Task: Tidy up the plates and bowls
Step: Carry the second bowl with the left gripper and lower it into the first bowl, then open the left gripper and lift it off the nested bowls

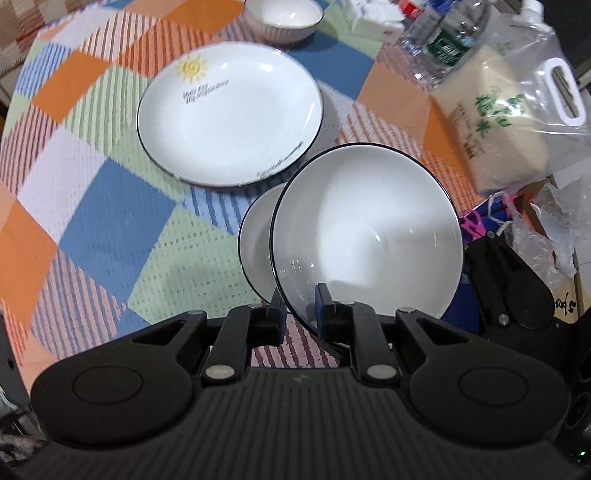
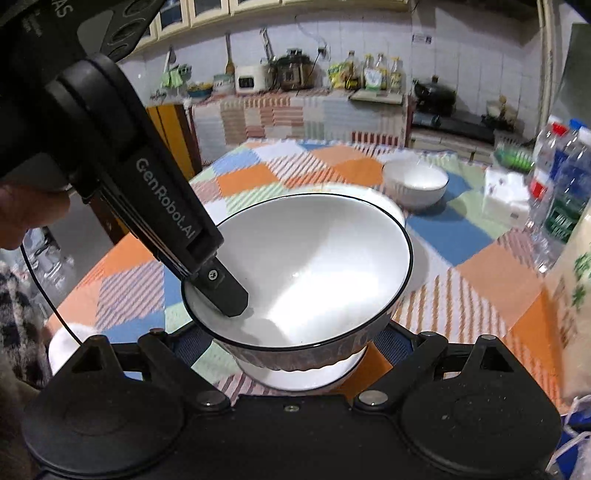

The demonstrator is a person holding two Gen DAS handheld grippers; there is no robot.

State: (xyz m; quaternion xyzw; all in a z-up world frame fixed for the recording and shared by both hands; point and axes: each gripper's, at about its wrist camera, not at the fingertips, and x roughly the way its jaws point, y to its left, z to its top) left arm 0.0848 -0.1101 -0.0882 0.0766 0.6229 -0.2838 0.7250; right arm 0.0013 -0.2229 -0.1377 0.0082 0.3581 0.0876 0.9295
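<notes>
My left gripper (image 1: 301, 308) is shut on the rim of a white bowl with a dark rim (image 1: 369, 236) and holds it tilted above another white dish (image 1: 256, 240). In the right wrist view the same bowl (image 2: 317, 266) hangs above that dish (image 2: 295, 376), with the left gripper's finger (image 2: 225, 291) inside its rim. My right gripper sits under the bowl; its fingertips are hidden. A large white plate with a sun print (image 1: 229, 110) lies on the checked tablecloth (image 1: 110, 229). A white ribbed bowl (image 1: 284, 18) stands at the far side, also in the right wrist view (image 2: 415, 182).
A clear bag of rice (image 1: 509, 114) and plastic water bottles (image 1: 439, 40) stand at the table's right side. A tissue pack (image 2: 506, 199) lies near the bottles (image 2: 565, 192). A kitchen counter with appliances (image 2: 295, 77) runs along the far wall.
</notes>
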